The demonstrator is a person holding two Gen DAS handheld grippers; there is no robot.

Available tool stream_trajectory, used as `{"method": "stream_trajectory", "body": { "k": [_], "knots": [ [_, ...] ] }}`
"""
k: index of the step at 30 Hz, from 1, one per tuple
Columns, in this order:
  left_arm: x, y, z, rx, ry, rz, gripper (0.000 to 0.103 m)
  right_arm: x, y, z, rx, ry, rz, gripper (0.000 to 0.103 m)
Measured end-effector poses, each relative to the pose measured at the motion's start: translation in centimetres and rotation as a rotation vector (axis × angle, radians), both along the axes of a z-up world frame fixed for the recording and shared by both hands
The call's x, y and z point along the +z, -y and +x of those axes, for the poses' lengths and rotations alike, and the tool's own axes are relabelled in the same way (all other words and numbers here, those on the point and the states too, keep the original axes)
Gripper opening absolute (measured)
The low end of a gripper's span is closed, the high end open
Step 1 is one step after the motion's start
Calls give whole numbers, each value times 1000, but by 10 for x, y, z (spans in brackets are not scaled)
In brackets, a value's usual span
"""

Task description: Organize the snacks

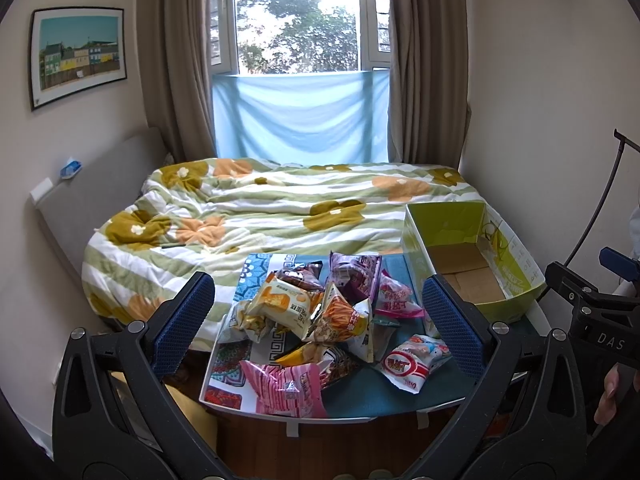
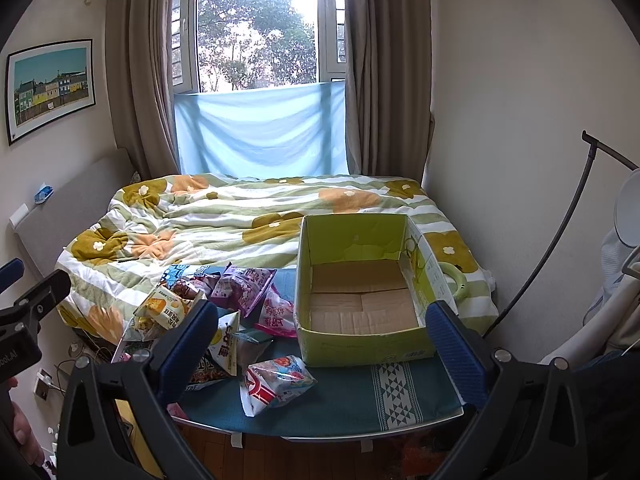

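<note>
Lying in a loose heap on a small table [image 1: 360, 400], the snack packets [image 1: 316, 312] sit just to the left of a green cardboard box [image 2: 360, 344]. That box stands open-topped on the same table, its brown bottom bare, with its far wall toward the bed [image 2: 240, 216].

Nearest the box among the snacks are a pink-and-white packet [image 2: 276, 314] and a purple packet [image 2: 244, 284], both close to its left wall but not touching it as far as can be seen. In front of the box's left corner lies a red-and-white packet [image 2: 276, 384], on its own on the teal cloth [image 2: 352, 400] that covers the table. Farther left of the box the heap holds a yellow-and-white packet [image 1: 280, 308], an orange packet of sticks [image 1: 340, 316] leaning against it, and a pink striped packet [image 1: 284, 392] at the near edge of the table.

The left gripper [image 1: 320, 320] hangs above the heap, left of the box, with its two blue-padded fingers [image 1: 184, 320] spread wide and nothing between them. The right gripper [image 2: 320, 344] is held before the box, its fingers [image 2: 456, 344] likewise spread wide and bare, one in line with the heap and the other with the box's right front corner.

Behind the box, the bed carries a flowered quilt, and beyond it a window [image 2: 256, 28] is framed by brown curtains.
</note>
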State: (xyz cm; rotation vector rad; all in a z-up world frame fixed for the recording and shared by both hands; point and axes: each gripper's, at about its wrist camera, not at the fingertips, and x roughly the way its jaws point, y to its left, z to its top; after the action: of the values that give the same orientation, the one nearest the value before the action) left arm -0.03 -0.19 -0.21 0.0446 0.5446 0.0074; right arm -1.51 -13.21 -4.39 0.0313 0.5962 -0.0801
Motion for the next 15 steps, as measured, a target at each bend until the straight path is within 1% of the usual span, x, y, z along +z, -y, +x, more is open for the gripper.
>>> {"method": "stream_trajectory", "body": {
  "k": [15],
  "knots": [
    [-3,1,0,0,-5,-1,103,-2,-1,1,1,-1,-1,103]
  ]
}}
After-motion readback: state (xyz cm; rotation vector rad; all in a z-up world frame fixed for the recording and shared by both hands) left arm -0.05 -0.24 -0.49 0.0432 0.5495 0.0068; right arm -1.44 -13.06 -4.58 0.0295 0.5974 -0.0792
